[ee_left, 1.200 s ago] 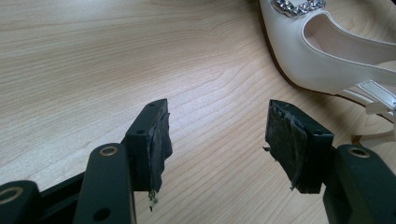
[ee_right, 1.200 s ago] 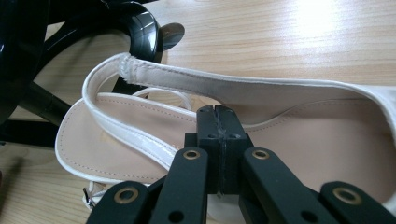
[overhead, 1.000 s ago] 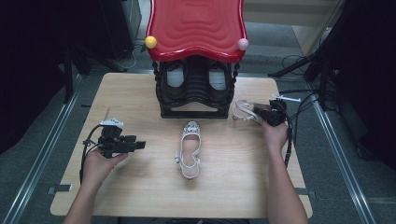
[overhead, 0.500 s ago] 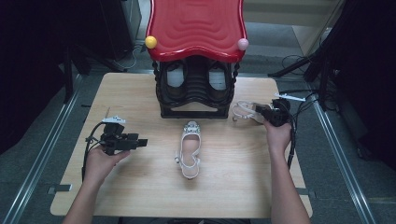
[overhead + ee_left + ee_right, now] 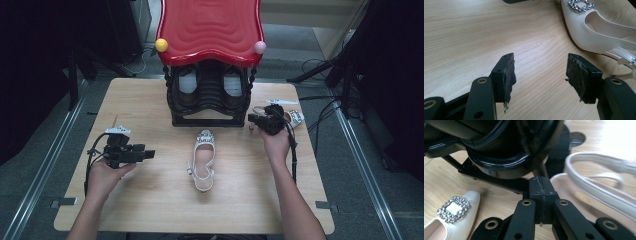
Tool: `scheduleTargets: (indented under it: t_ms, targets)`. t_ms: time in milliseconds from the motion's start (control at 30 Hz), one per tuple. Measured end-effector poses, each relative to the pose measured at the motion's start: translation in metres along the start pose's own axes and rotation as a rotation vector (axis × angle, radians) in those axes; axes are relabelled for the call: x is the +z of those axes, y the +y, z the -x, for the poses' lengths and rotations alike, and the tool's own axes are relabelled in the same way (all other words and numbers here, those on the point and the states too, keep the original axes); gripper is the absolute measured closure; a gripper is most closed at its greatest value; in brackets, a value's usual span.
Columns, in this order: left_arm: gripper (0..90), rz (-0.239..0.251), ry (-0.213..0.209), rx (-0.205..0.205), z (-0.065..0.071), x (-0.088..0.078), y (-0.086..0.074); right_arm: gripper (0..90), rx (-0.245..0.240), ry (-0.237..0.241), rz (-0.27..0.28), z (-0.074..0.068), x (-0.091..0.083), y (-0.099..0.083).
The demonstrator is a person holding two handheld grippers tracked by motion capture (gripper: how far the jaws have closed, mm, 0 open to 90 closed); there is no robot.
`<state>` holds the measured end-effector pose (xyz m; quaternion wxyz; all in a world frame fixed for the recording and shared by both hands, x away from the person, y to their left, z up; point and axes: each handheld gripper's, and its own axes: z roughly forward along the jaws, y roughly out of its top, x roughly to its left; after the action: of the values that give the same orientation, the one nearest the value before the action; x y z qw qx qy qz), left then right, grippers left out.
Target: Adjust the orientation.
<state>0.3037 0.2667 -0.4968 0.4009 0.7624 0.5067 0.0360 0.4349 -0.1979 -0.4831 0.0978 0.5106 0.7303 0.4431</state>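
A white buckled shoe [image 5: 202, 160] [image 5: 594, 27] [image 5: 451, 220] lies in the middle of the wooden table [image 5: 150, 100], toe toward the rack. A second pale strappy shoe [image 5: 295, 119] [image 5: 599, 195] lies at the rack's right foot. My right gripper [image 5: 252, 119] [image 5: 540, 187] is shut, pads pressed together with nothing visible between them; it points at the rack's base, with the strappy shoe just beside and under it. My left gripper [image 5: 150, 154] [image 5: 540, 72] stands open and empty above bare wood, left of the buckled shoe.
A black shoe rack [image 5: 210, 100] with a red wavy top [image 5: 210, 30] stands at the table's back middle, holding dark shoes [image 5: 499, 157]. A yellow ball [image 5: 161, 45] and a pink ball [image 5: 260, 47] sit at the top's corners. Cables lie on the floor to the right.
My right hand has moved left over the strappy shoe toward the rack's right foot. The left hand and the buckled shoe have stayed put.
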Motion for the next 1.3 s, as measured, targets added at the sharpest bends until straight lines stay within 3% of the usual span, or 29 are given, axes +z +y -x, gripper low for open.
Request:
scheduleTargets:
  t_ms: [100,233,500,1000,1067,1300]
  targets:
    - [40.1,-0.002,0.007,-0.003,-0.001,-0.003,-0.003,90.0,-0.001,0.009,-0.014,-0.003,0.009,0.001]
    - [40.1,0.004,0.012,-0.009,-0.002,-0.006,-0.006,90.0,-0.017,-0.017,-0.040,-0.002,0.017,0.000]
    - [40.1,0.011,0.015,-0.016,-0.005,-0.006,-0.005,90.0,-0.030,-0.016,-0.038,-0.002,0.015,-0.002]
    - [40.3,0.024,0.002,-0.006,-0.009,0.003,0.006,90.0,-0.023,0.001,-0.051,-0.004,-0.005,-0.018]
    - [40.3,0.005,0.002,-0.005,-0.009,0.006,0.009,90.0,-0.022,0.003,-0.055,-0.004,-0.008,-0.020]
    - [40.7,0.007,-0.007,0.003,-0.011,0.012,0.015,90.0,-0.027,0.003,-0.062,-0.004,-0.021,-0.030]
